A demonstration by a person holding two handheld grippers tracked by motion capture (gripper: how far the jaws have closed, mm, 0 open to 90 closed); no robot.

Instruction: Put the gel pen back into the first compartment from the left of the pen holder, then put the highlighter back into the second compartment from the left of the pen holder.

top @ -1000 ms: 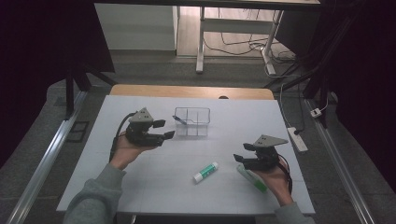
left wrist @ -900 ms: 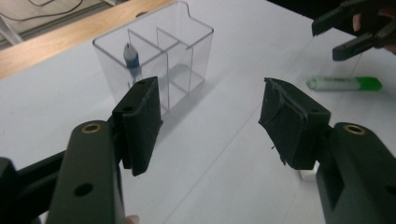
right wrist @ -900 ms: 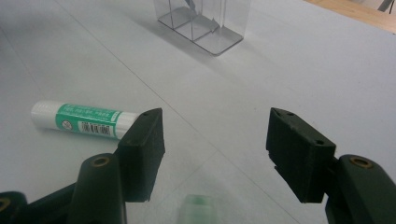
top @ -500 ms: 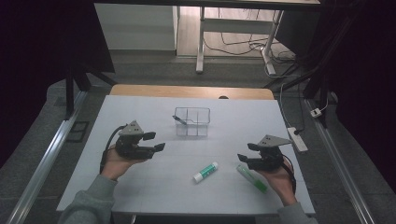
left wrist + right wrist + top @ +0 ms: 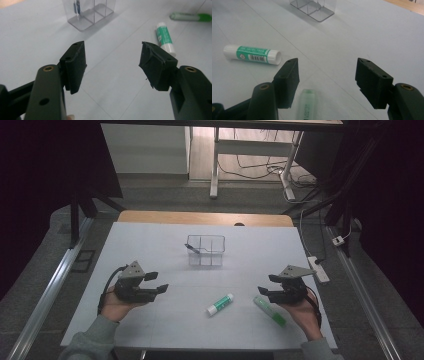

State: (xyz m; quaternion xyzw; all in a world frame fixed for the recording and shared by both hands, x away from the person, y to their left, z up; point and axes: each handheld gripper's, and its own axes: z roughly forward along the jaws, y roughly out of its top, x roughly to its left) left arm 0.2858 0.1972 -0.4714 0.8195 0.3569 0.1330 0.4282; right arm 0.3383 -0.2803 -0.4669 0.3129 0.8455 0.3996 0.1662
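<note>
On table (image 5: 150, 245) — one glue stick (image 5: 220, 304), one marker (image 5: 269, 311).

This looks like a lab or test room set up for recording — not a home. A plain white worktop (image 5: 150, 250) stands on grey carpet, with dark curtains hanging at 9 and 3 o'clock. Metal rails (image 5: 45, 295) run along the floor on both sides. At 12 o'clock stands a bare desk frame (image 5: 215, 165) with loose cables (image 5: 250, 167) under it — and a white power strip (image 5: 319, 269) lies at 3 o'clock.
</note>
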